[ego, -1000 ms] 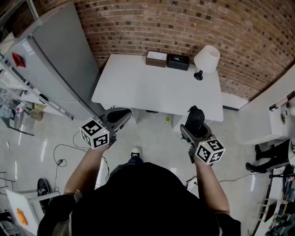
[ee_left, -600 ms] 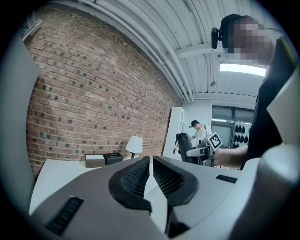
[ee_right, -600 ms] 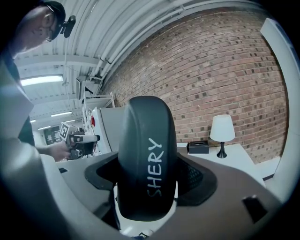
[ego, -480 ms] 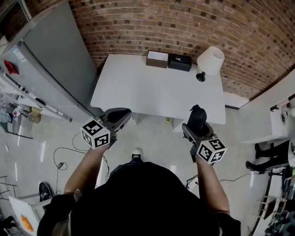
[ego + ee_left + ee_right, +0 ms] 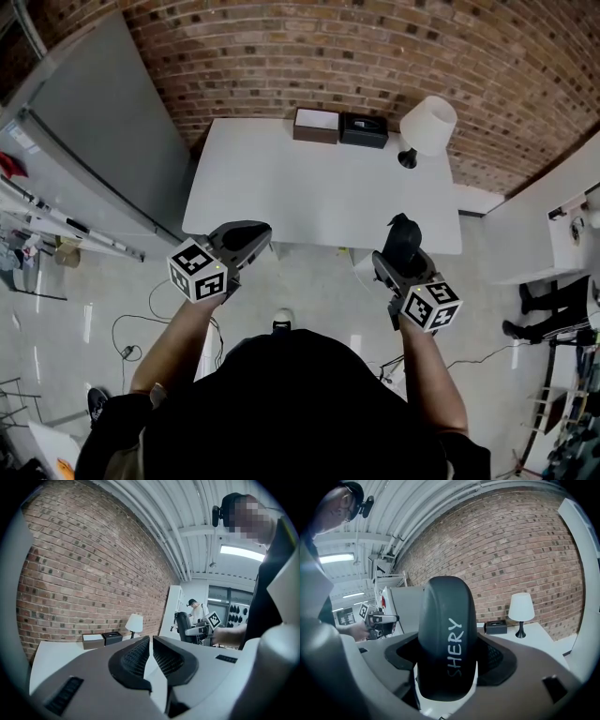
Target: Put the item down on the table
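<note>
— On the head view, where was everything?

— I had the left gripper (image 5: 247, 236) and the right gripper (image 5: 401, 247) side by side at the near edge of the white table (image 5: 281, 187). The black item (image 5: 403, 232) stuck up out of the right one, in line with that edge and carried, not lying on the tabletop. Along the far edge, against the brick wall (image 5: 375, 56), stood a brown box (image 5: 315, 123), a black box (image 5: 364, 128) just beside it, and a lamp (image 5: 427, 127).

— And the left gripper view?

— Its fingers (image 5: 136, 656) were drawn nearly together, with only a thin slit between them and nothing in it. The table and lamp showed beyond.

— The right gripper view?

— I saw the fingers clamped on either side of the black item, which stood upright between them and filled the gap. White lettering, "SHERY", ran up its rounded face. The lamp and black box sat well beyond it.
</note>
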A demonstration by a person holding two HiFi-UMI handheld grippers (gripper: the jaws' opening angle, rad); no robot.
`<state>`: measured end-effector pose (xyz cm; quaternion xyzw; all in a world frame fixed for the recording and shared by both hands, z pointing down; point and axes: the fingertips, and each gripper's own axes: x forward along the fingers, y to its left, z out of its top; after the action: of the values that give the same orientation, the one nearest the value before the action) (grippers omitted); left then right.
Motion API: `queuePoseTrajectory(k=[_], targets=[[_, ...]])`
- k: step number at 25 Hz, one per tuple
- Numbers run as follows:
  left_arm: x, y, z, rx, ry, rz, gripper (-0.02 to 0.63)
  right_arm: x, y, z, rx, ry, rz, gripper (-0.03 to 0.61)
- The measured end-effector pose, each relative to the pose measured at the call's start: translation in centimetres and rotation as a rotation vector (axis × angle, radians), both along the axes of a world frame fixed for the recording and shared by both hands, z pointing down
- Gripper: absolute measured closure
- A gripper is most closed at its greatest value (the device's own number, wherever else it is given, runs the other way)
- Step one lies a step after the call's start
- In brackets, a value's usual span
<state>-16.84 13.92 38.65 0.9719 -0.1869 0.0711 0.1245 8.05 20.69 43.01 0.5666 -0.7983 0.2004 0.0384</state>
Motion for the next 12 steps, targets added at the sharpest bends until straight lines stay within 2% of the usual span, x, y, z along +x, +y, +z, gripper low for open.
queuePoseTrajectory(k=[12], targets=[[-1.7,-4.6,0.5,0.002,-0.008,0.045,0.574,-1.1,-3.2,-0.4,0.002,0.023,0.071,0.225]])
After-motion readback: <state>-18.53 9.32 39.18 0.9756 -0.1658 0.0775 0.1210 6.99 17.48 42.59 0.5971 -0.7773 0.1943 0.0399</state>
